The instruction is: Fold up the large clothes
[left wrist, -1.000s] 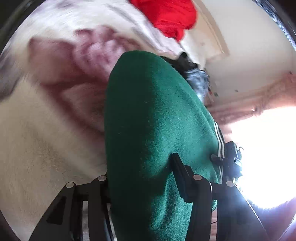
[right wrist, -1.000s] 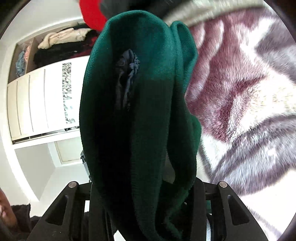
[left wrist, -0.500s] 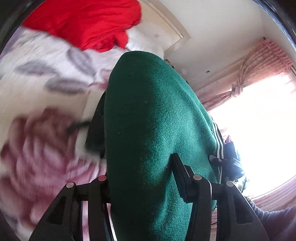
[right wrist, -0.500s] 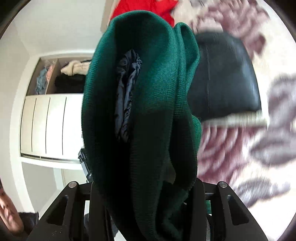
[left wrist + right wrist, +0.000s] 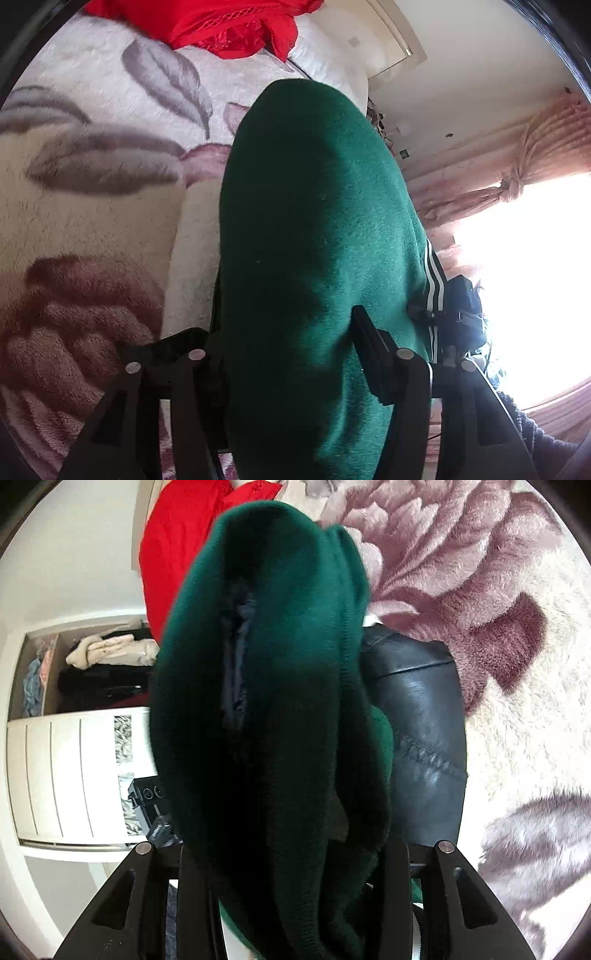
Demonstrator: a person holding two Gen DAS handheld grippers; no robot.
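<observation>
Both grippers are carrying one green garment [image 5: 314, 240] between them, each clamped on a bunched fold of it, which reads as a way to keep the bundle from falling open while it is being brought over the bed. The left gripper [image 5: 295, 343] has just been opening its jaws, yet thick green cloth is filling the whole gap and the pads are still pressing on it, so I judge the grip is loosening rather than released. The right gripper [image 5: 291, 853] is closed on a deeper wad with dark lining showing in the crease. Both are pointing forward and tilting down toward the floral blanket [image 5: 92, 221]. In the right wrist view a black leather piece [image 5: 417, 738] is lying at three o'clock of the bundle, and a red garment [image 5: 173, 554] at eleven o'clock.
</observation>
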